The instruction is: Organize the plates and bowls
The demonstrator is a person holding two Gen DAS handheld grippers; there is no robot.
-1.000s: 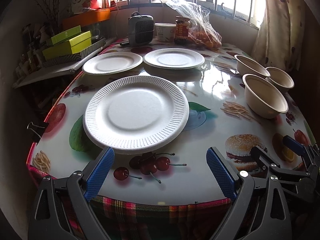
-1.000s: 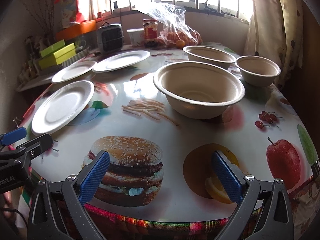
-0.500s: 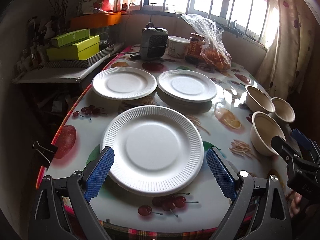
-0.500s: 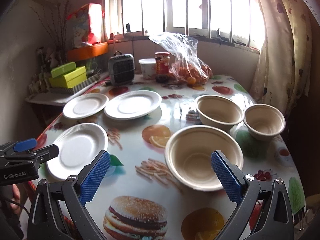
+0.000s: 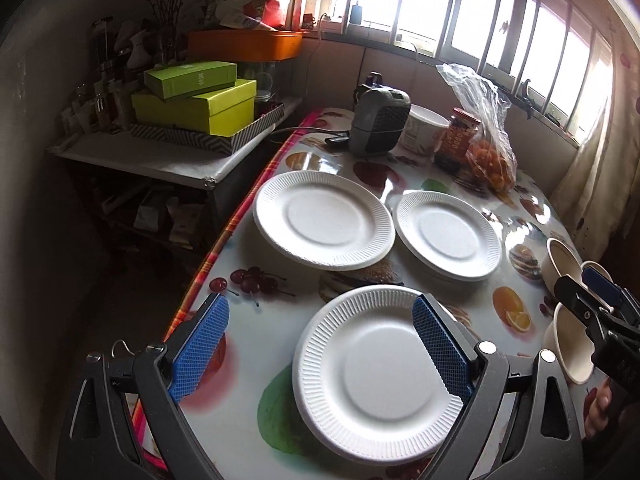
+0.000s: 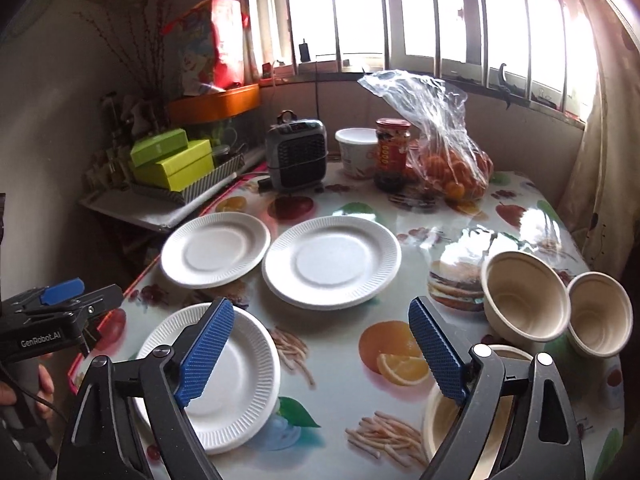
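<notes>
Three white paper plates lie on the fruit-print table: a near plate and two farther ones. Three beige bowls stand to the right: two side by side, and a nearer bowl partly hidden behind my right finger. My left gripper is open above the table's left edge, its right finger over the near plate's rim. My right gripper hovers above the table with its jaws closing and nothing between them. Each gripper shows in the other's view.
At the back stand a small grey heater, a white tub, a red-lidded jar and a plastic bag of oranges. A side shelf with green boxes adjoins the table's left. A curtain hangs on the right.
Both grippers have risen and drawn back, so more of the table shows. The left view has swung left, putting the near plate lower right. The right jaws have narrowed a little.
</notes>
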